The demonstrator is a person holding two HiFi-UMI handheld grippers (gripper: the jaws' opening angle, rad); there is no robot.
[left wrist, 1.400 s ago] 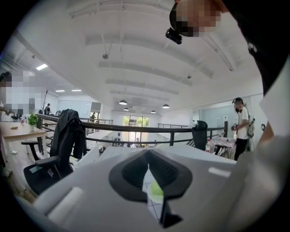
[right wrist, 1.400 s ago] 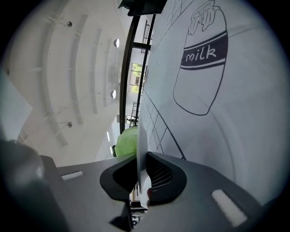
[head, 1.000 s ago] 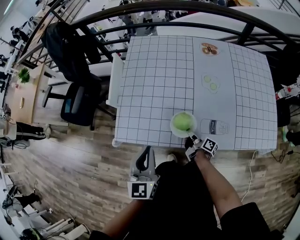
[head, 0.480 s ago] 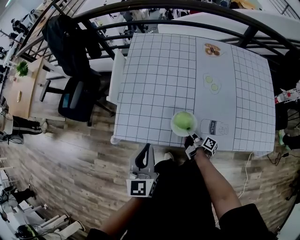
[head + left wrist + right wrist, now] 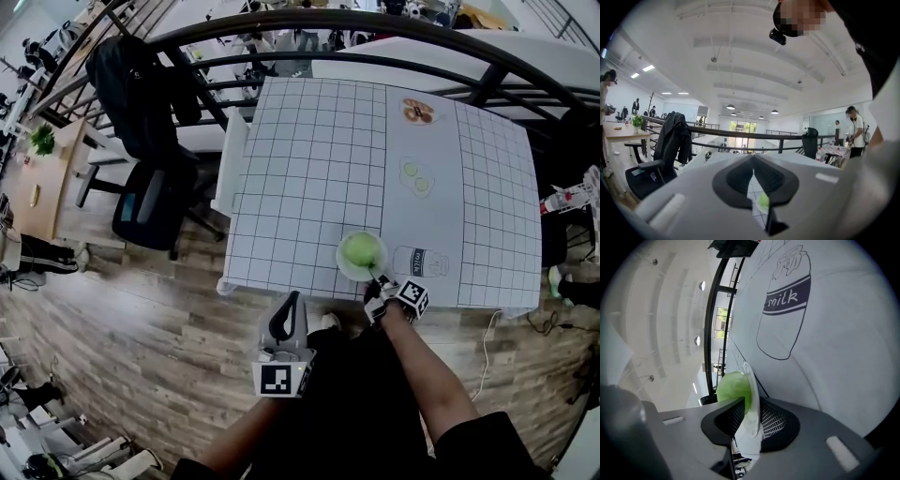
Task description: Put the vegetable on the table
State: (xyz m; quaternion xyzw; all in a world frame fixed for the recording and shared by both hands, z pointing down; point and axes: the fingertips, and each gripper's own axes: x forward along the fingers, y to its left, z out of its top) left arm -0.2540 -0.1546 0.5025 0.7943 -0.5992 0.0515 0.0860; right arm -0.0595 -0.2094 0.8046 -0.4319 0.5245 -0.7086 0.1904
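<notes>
The word "milk" stands on the dark band of the bottle drawing (image 5: 783,310); the drawing lies on the table (image 5: 853,333).

Table (image 5: 309,169): white gridded cover, matt, smooth, paper or vinyl, cannot tell which
Plate (image 5: 753,394): thin translucent plastic, pale green, slight gloss
Vegetable (image 5: 360,249): light green, smooth, waxy
Left gripper (image 5: 753,157): grey matt plastic shell, black ribbed pads
Floor (image 5: 141,319): wood-look planks, satin
Railing (image 5: 730,133): dark painted metal
Jacket (image 5: 131,89): black matt cloth
</notes>
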